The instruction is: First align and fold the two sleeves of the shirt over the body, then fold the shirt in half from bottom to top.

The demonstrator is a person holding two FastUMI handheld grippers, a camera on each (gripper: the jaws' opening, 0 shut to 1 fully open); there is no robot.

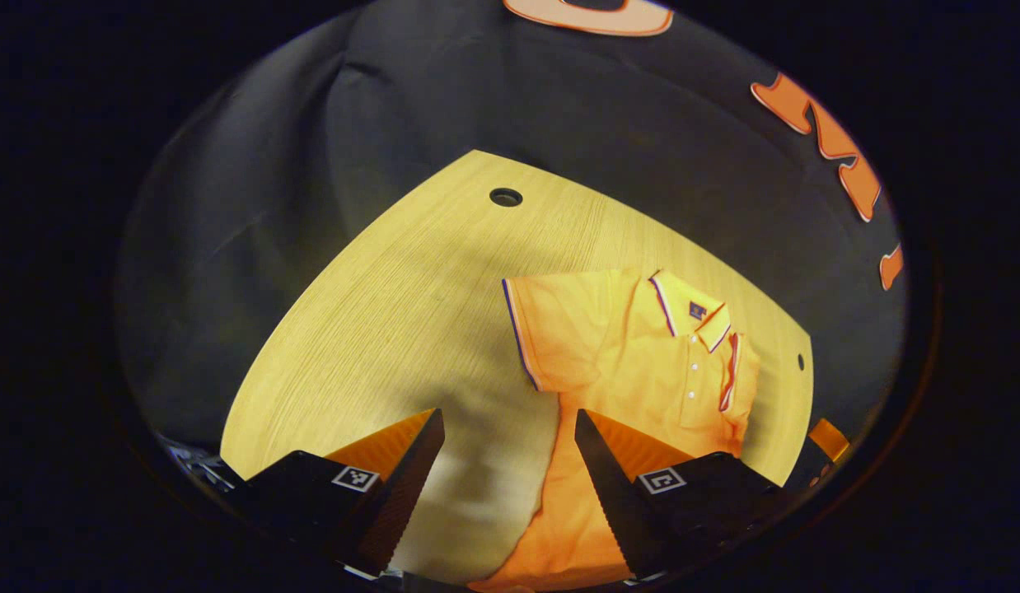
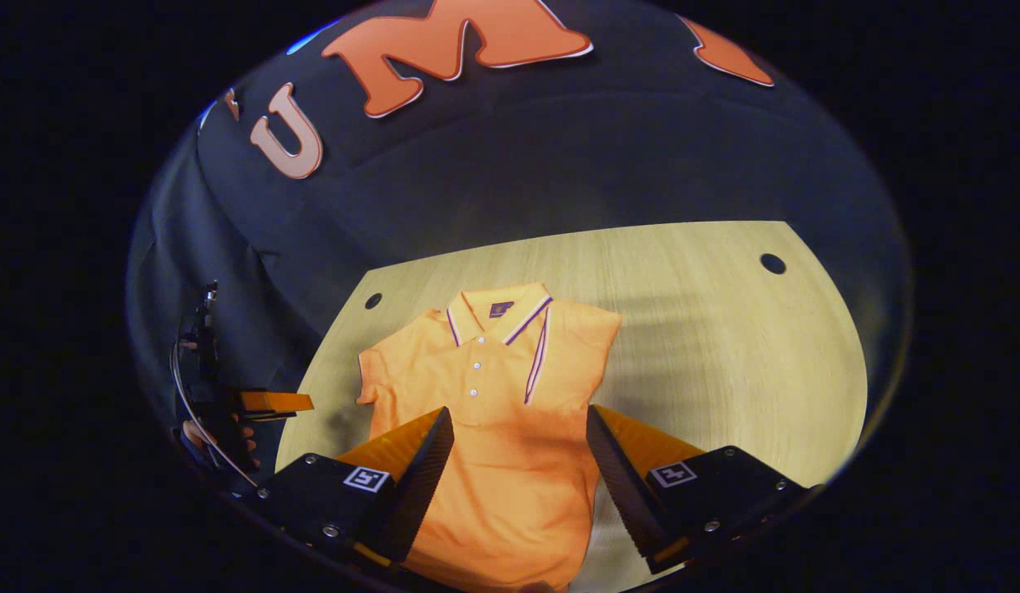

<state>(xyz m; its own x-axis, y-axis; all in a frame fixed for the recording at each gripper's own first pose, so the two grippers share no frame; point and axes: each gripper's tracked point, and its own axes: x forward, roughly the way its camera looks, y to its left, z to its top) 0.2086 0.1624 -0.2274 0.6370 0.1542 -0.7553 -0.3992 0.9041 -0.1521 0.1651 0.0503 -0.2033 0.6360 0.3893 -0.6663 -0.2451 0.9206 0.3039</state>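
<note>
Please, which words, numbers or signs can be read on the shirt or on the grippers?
On the shirt, the neck label: too small to read.
On the right gripper and the left gripper, the square markers: black-and-white patterns only, no letters or numbers.

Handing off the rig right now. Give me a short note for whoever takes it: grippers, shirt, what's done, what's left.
Left gripper: open, empty, above the shirt's lower edge.
Right gripper: open, empty, over the shirt's body.
Shirt: flat on the wooden table, collar away from you, buttons up.
Done: one sleeve looks folded in over the body.
Left: the other sleeve lies spread out; fold it in, then fold bottom to top.
</note>
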